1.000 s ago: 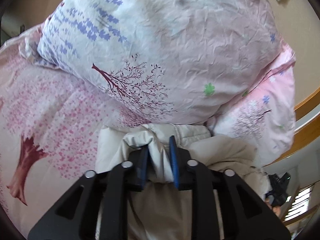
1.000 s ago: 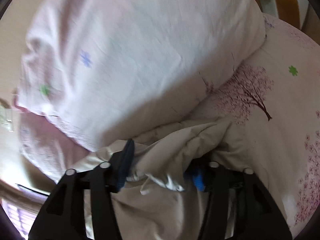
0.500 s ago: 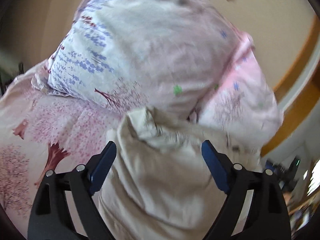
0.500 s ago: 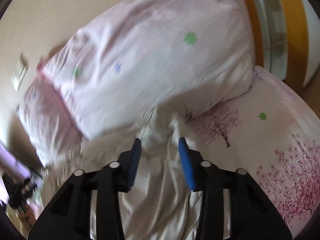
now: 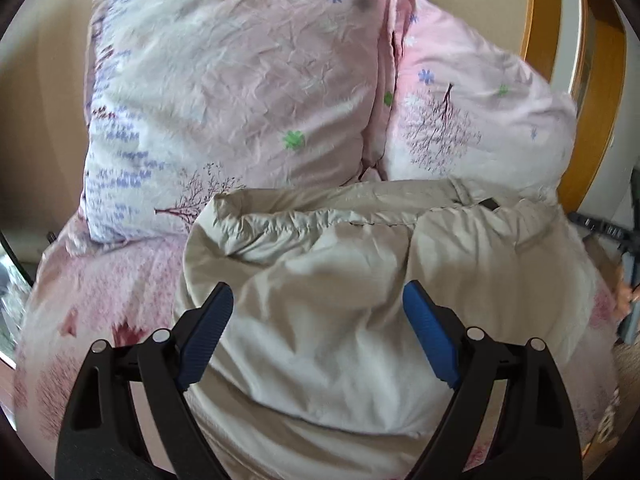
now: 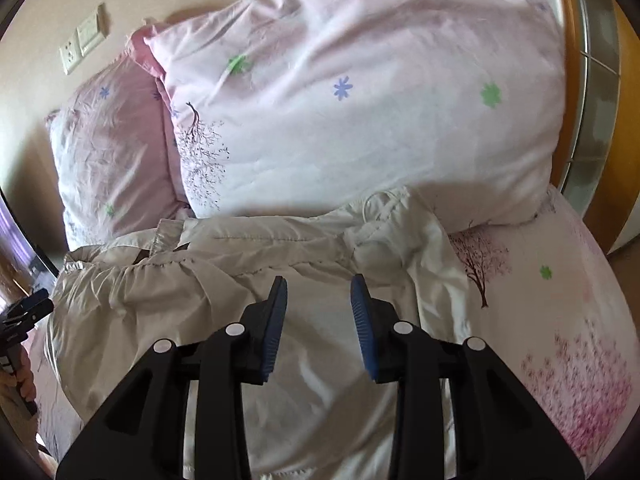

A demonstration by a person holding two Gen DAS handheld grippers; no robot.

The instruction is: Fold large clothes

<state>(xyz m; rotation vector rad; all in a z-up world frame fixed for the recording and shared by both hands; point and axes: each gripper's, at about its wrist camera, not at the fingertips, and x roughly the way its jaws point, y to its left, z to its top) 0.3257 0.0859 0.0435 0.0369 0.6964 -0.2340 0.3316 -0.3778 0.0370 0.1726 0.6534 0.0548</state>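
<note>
Against the foot of the two pillows [image 5: 248, 92], the cream padded jacket [image 5: 328, 304] is now laid down in a folded bundle on the bed [image 6: 560, 320]. It has been let go by both grippers: a second ago cloth was pinched in each, whereas now the left gripper [image 5: 318, 332] is spread wide and the right gripper [image 6: 318, 324] is parted more narrowly, with nothing pressed between the pads. One fold is judged complete. The bed is covered by a pink tree-print sheet; a wall socket [image 6: 80, 44] is seen above the pillows.
</note>
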